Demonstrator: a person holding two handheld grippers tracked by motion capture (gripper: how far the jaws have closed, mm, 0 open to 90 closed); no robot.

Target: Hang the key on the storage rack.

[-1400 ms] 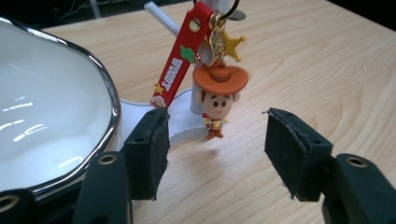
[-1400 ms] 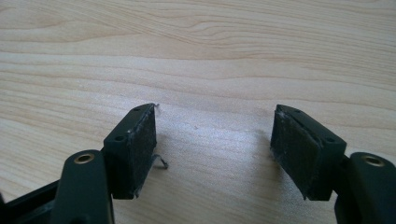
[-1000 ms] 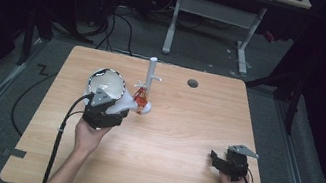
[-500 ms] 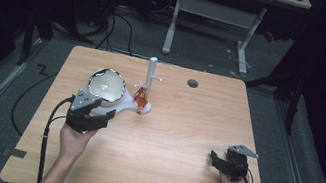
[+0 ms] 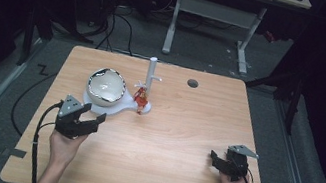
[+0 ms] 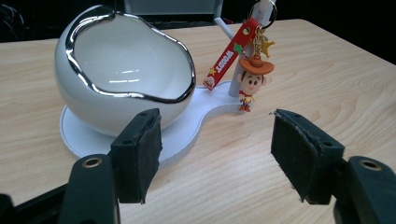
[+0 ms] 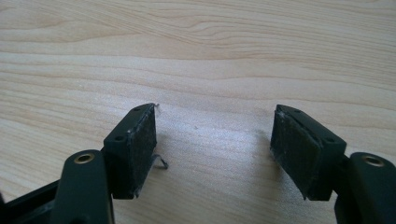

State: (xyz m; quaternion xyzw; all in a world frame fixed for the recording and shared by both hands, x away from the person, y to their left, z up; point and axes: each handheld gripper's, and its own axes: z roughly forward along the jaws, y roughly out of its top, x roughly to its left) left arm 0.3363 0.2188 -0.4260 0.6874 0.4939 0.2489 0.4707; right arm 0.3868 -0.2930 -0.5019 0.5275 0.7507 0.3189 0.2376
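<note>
A white egg-shaped bowl (image 5: 106, 87) with a silver rim sits on a white stand base (image 5: 120, 108), whose upright post (image 5: 150, 75) carries a cowboy-figure keychain (image 5: 140, 98) on a red strap. In the left gripper view the bowl (image 6: 122, 70) is close ahead and the keychain figure (image 6: 252, 83) hangs beside the post. My left gripper (image 5: 93, 119) is at the table's front left, a little short of the base; its jaws have just been opening and stand open with nothing between them. My right gripper (image 5: 217, 161) rests open at the front right over bare wood.
The wooden table (image 5: 178, 140) has a round cable hole (image 5: 193, 83) near its far edge. Bare wood lies between the two grippers. A white desk frame (image 5: 211, 21) and cables stand on the dark floor behind the table.
My left gripper has pulled back from the bowl toward the front left edge, and its jaws have widened. The right gripper has not moved.
</note>
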